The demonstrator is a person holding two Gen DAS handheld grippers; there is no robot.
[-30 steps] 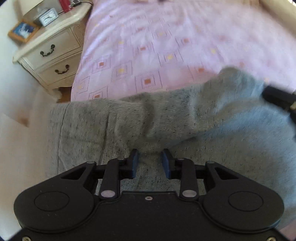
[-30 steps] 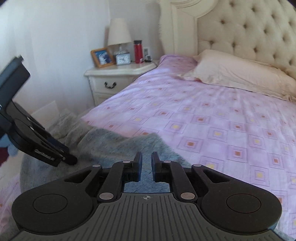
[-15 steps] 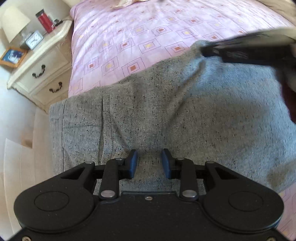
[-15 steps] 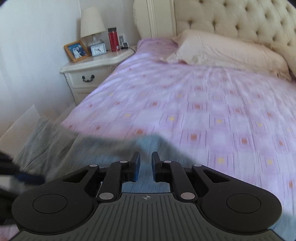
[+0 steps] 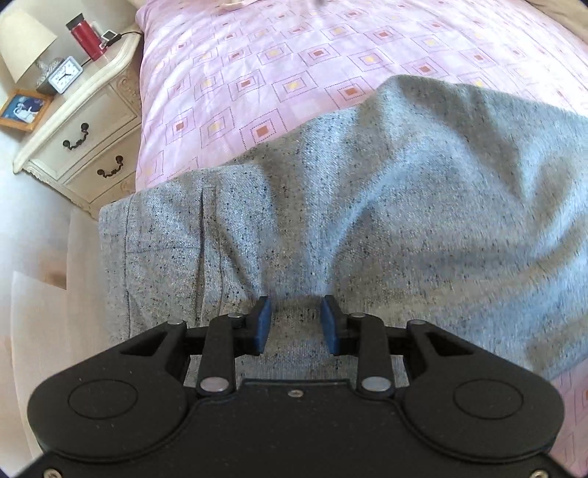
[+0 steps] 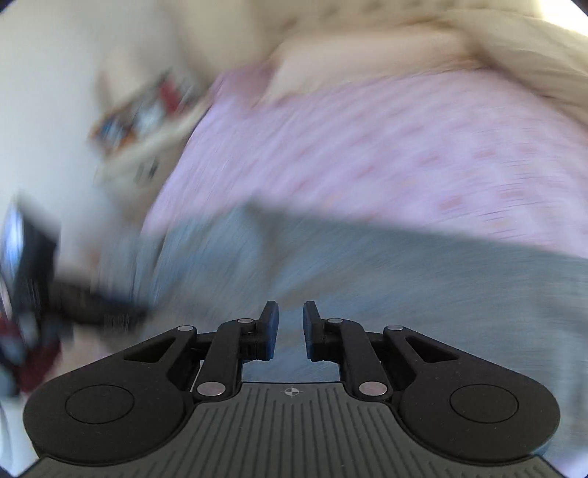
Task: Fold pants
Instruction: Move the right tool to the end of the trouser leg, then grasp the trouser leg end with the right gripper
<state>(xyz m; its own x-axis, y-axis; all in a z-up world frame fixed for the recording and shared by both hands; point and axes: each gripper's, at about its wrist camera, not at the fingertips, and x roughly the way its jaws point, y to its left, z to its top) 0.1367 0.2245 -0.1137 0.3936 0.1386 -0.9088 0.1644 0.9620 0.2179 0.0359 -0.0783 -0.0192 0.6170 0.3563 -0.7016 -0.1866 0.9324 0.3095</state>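
Observation:
Grey speckled pants (image 5: pixel 386 206) lie across the near edge of a bed with a pink patterned sheet (image 5: pixel 294 55). My left gripper (image 5: pixel 296 323) points steeply down. A thick bunch of the cloth sits between its blue pads (image 5: pixel 262 323), and creases fan out from them, so it grips the pants. The right wrist view is badly blurred by motion. There my right gripper (image 6: pixel 290 327) hovers above the pants (image 6: pixel 367 264). Its jaws are opening, with a narrow gap and nothing pressed between them. A dark blur at the left of that view is the left gripper (image 6: pixel 121 309).
A cream nightstand (image 5: pixel 84 121) stands left of the bed. On it are a lamp (image 5: pixel 25 40), a clock (image 5: pixel 64 75), a red bottle (image 5: pixel 86 35) and a framed photo (image 5: pixel 22 110). A pale pillow (image 6: pixel 367 51) lies at the head of the bed.
The right gripper, which held up a far corner of the pants, has left the left wrist view, and that corner now rests on the sheet. The right view has swung and blurred, its jaws slightly wider.

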